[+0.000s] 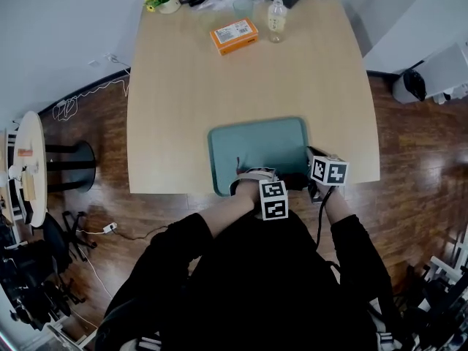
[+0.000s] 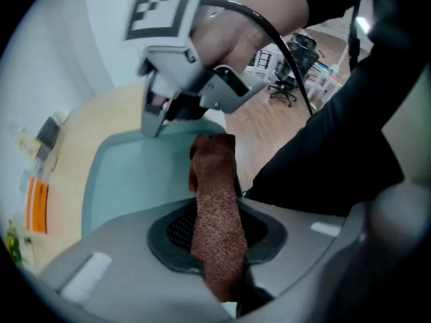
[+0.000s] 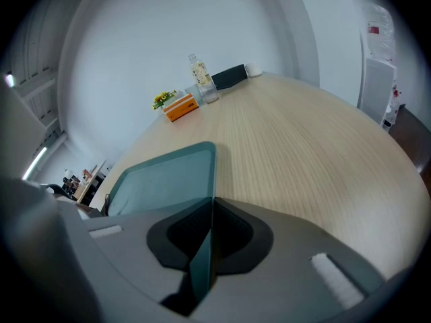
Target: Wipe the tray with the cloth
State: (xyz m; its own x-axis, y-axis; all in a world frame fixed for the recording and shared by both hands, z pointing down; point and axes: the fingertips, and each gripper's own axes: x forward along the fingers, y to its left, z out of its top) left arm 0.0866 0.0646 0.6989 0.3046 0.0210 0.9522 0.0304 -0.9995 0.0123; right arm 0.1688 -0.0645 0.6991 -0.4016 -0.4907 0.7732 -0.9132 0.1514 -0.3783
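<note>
Since my left gripper (image 2: 217,247) clamps the brown cloth (image 2: 214,173) over the teal tray (image 1: 256,141) at the table's (image 1: 248,79) near edge while my right gripper (image 3: 209,241) pinches its rim, I fear a hard swipe wrenching the tray loose and off the edge

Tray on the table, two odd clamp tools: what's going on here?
A person at a wooden table holds a clamp tool in each hand. The right gripper is shut on the near right rim of the green tray and holds it. The left gripper is shut on a brown cloth at the tray's near edge. Whether the cloth touches the tray is unclear.
</note>
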